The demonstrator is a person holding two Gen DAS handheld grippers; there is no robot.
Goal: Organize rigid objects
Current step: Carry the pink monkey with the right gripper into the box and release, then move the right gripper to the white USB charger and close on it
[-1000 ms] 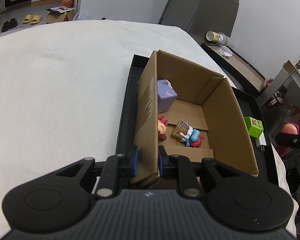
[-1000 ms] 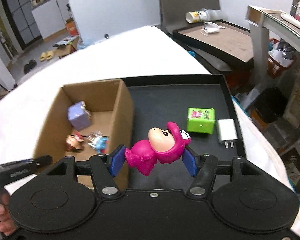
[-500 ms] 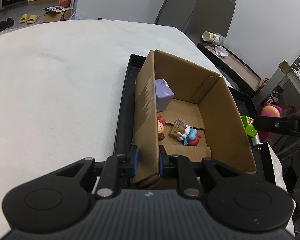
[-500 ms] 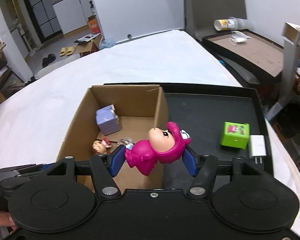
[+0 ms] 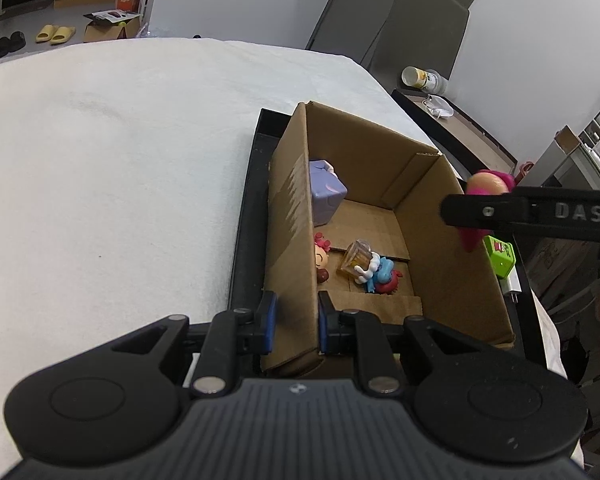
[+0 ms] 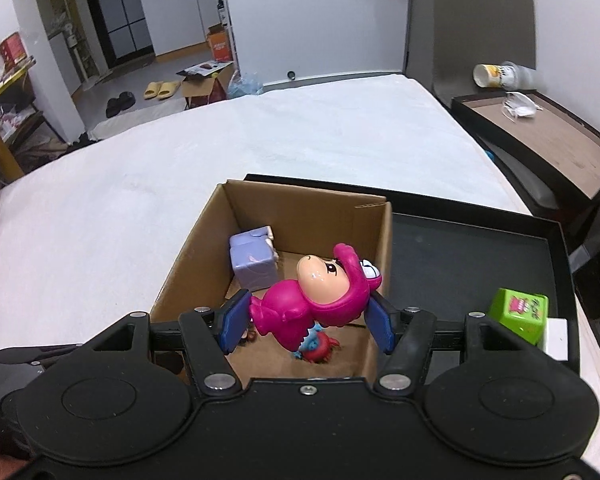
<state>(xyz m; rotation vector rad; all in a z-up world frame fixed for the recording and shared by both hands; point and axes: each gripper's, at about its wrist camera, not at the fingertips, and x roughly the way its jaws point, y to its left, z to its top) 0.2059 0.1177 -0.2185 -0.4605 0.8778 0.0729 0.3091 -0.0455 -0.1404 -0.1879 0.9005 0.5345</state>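
My left gripper is shut on the near left wall of the cardboard box, which stands on a black tray. My right gripper is shut on a pink figurine and holds it above the box. It also shows in the left wrist view, over the box's right wall. Inside the box lie a lilac cube, a red-haired doll and a blue and red toy.
A green cube and a white charger sit on the tray right of the box. The tray rests on a white cloth-covered table. A side table with a cup stands at the far right.
My right gripper has carried the pink figurine left, from over the tray to over the box. My left gripper has kept its hold on the box wall.
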